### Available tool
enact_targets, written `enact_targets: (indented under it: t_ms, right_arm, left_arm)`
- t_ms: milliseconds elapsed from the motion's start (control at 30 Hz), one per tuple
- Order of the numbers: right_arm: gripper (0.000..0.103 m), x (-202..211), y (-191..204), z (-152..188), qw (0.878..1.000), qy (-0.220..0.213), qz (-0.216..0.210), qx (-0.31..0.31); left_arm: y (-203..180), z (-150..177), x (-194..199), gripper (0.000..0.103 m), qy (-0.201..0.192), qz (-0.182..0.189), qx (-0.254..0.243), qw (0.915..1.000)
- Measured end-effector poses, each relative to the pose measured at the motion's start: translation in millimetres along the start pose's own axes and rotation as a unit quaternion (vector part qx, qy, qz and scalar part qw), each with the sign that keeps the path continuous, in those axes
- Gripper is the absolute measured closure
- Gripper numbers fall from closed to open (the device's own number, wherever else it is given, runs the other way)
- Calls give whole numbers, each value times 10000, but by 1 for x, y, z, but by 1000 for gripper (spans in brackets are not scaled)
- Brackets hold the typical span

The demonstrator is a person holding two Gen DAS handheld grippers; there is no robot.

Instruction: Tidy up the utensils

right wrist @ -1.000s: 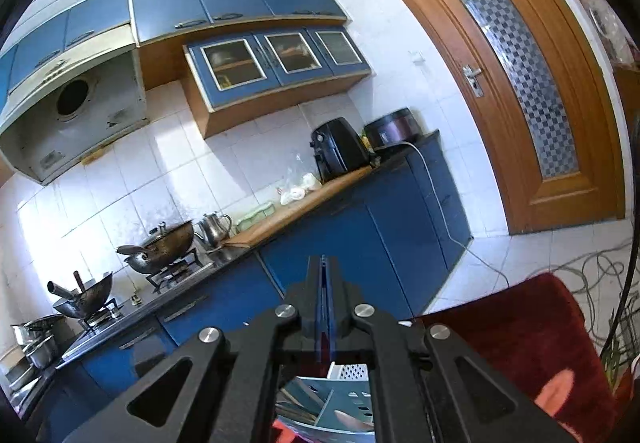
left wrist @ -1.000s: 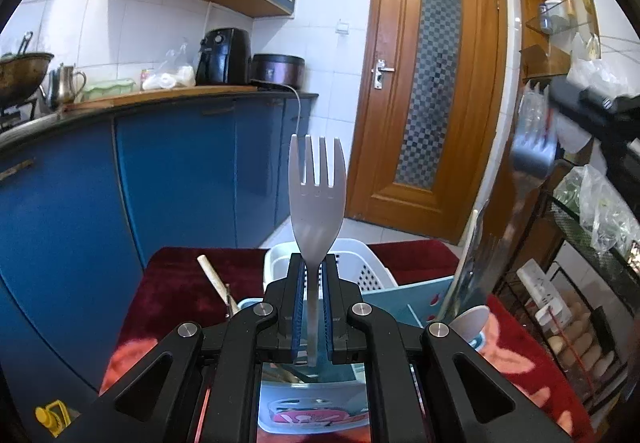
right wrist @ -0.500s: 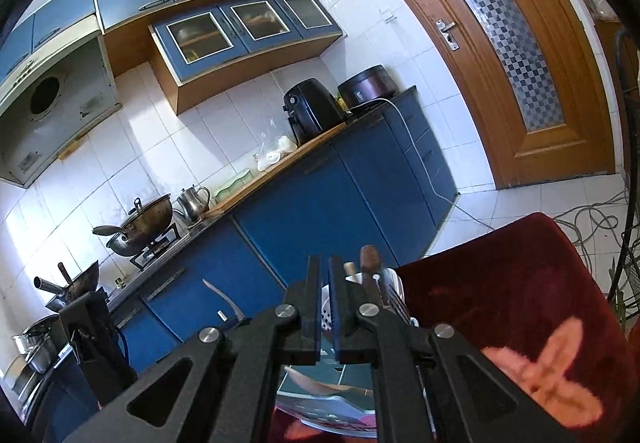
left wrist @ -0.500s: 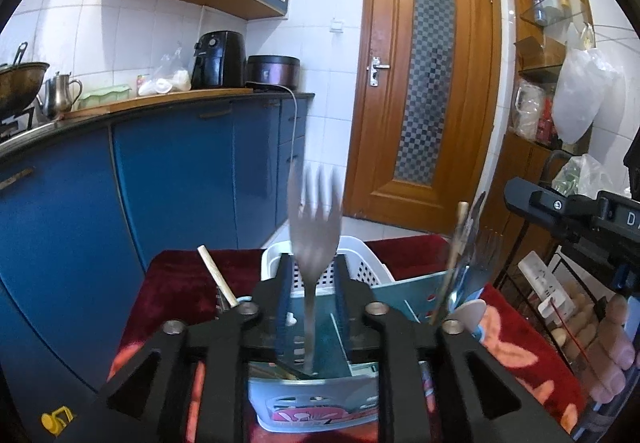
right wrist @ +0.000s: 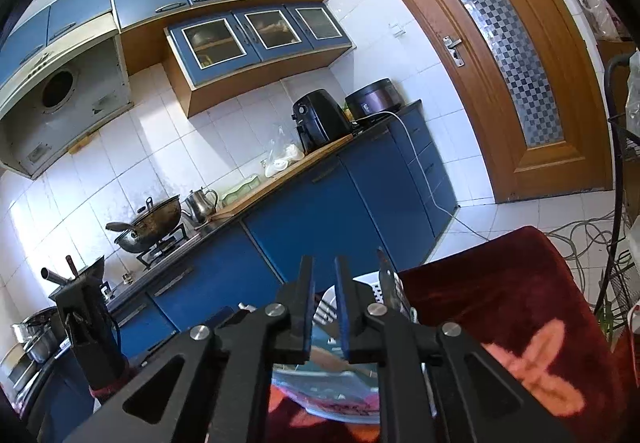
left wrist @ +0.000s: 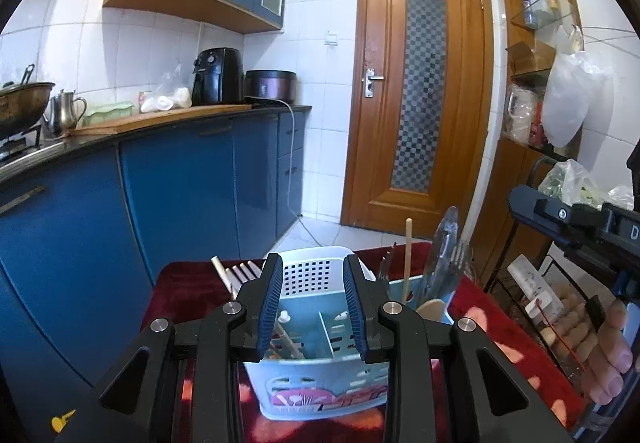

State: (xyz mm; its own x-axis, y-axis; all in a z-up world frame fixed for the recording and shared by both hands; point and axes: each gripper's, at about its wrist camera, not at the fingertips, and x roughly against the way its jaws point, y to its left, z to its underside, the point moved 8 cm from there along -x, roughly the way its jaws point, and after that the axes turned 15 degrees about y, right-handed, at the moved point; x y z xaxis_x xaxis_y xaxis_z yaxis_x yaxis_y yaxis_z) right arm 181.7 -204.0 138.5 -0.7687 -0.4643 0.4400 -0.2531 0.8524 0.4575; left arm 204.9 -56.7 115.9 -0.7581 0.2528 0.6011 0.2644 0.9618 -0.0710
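Kitchen cabinets (left wrist: pixel 180 203) in blue run along the left wall toward a wooden door (left wrist: pixel 416 103); both stand as they did a second ago. Nearer, a dark red cloth (left wrist: pixel 188 283) covers the table, and on it sits a pale blue utensil caddy (left wrist: pixel 320 387), divided into compartments, with pictures of cutlery on its front wall but no writing that can be read.

A second ago the left gripper (left wrist: pixel 312 299) pinched an upright grey fork; now its jaws have just been opening and stand apart with nothing between them, poised above the caddy. That fork cannot be picked out for certain among the utensils in the caddy.

Forks and a wooden handle (left wrist: pixel 408 255) stand upright in the caddy's right-hand compartment. The right gripper (right wrist: pixel 324 303), shut before, has just been opening too; its jaws show a narrow empty gap over the caddy. On its body, in the left wrist view, only the letter "D" is readable.
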Motion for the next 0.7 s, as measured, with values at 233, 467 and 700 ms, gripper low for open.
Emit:
enact_targets:
  t_ms: [233, 467, 700]
  right_arm:
    - [87, 11, 7, 24, 9998, 190, 96, 69]
    - [78, 22, 9, 56, 9986, 390, 335, 154]
    - [67, 24, 2, 90, 9964, 578, 593, 200]
  left_arm:
    - [6, 15, 22, 66, 85, -21, 96, 9999]
    - [6, 39, 39, 56, 208, 11, 111, 9997]
    - [5, 69, 45, 44, 387, 61, 170, 9991]
